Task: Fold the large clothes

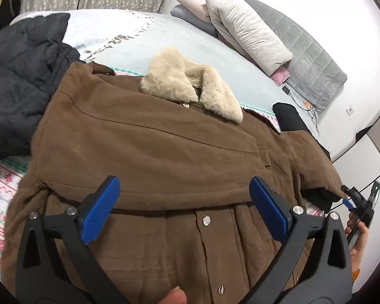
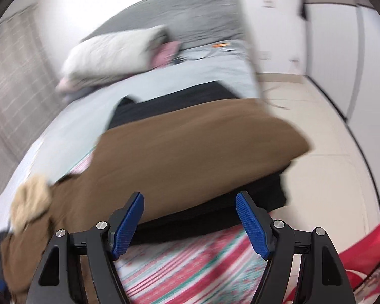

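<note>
A large brown coat (image 1: 149,147) with a cream fur collar (image 1: 190,83) lies spread on the bed, snap buttons up. One sleeve is folded across its front. My left gripper (image 1: 185,207) is open and empty just above the coat's lower front. My right gripper (image 2: 190,223) is open and empty, near the coat's right sleeve (image 2: 202,139) at the bed's edge; it also shows at the far right of the left wrist view (image 1: 352,202). The right wrist view is blurred by motion.
A black padded jacket (image 1: 20,81) lies left of the coat. A black garment (image 2: 202,101) lies under the sleeve. Pillows (image 1: 248,33) and a grey quilted pad (image 1: 316,71) sit at the bed's head. A striped floral sheet (image 2: 190,266) covers the near edge. A red object (image 2: 362,253) stands on the floor.
</note>
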`<action>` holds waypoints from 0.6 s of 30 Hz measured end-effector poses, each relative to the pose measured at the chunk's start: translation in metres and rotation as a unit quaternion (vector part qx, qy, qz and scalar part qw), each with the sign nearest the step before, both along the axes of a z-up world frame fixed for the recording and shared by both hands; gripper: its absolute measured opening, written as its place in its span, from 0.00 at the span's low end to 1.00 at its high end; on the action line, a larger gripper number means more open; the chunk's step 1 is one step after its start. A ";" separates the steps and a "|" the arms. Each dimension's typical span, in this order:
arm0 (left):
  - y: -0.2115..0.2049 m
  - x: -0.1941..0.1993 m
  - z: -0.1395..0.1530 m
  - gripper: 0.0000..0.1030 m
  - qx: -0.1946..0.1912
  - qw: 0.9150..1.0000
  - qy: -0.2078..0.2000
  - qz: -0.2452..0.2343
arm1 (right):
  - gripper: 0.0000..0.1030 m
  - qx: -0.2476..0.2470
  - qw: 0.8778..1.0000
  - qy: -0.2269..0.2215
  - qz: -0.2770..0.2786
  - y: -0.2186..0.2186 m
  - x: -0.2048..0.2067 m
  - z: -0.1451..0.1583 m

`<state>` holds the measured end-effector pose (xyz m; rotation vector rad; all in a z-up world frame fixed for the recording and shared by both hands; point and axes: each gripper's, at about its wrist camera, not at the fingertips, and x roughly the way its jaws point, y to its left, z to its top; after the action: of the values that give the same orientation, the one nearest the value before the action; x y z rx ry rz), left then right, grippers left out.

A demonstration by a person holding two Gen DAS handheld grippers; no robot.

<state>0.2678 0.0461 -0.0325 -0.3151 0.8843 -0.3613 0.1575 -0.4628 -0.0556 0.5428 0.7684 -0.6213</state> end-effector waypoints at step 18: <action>-0.006 0.004 -0.018 0.99 0.013 0.999 -0.048 -0.002 | 0.09 -0.030 0.995 -0.071 -0.069 -0.039 -0.011 -0.023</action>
<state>0.2721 0.0401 -0.0500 -0.2691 0.7952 -0.3658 0.1467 -0.5016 -0.0787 0.5815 0.5788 -0.7242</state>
